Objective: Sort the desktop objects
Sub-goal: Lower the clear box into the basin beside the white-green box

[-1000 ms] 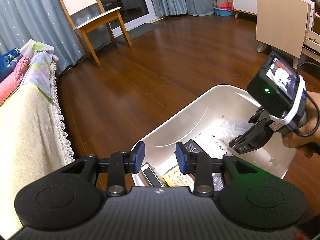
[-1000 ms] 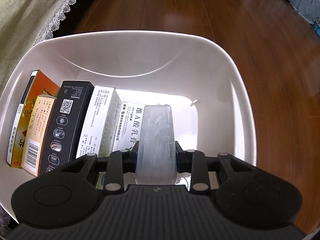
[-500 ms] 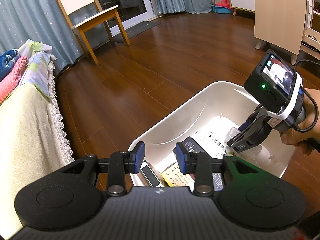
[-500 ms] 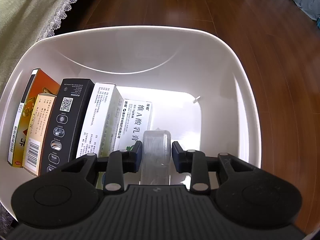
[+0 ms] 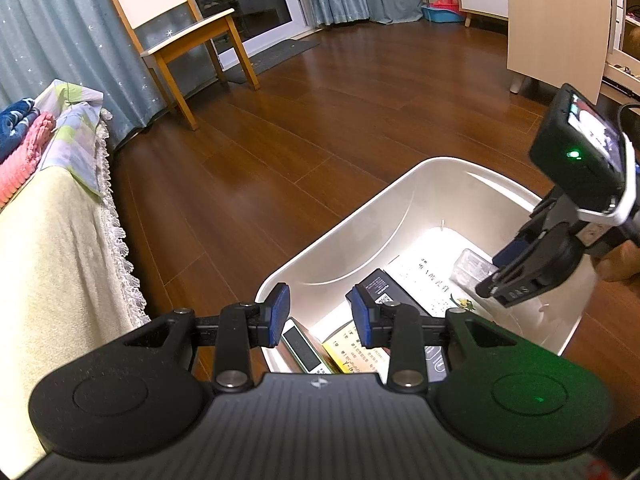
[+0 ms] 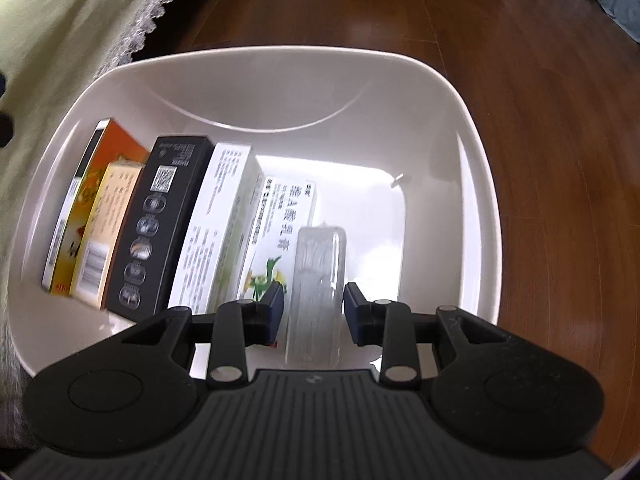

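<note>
Boxes are stood on edge in a row along one side of a white tub (image 6: 476, 184) on the wooden floor (image 5: 320, 128): an orange box (image 6: 100, 184), a yellow box (image 6: 108, 224), a black box (image 6: 160, 220) and a white box (image 6: 216, 228), with a flat printed box (image 6: 280, 232) laid beside them. A clear plastic case (image 6: 316, 288) is seen lying in the tub between the spread fingers of the right claw (image 6: 314, 308), with a gap on each side. The left claw (image 5: 318, 314) is held spread and empty above the tub's near edge. A cloth-covered bed (image 5: 52, 248) and a wooden chair (image 5: 180, 28) are seen beyond.
</note>
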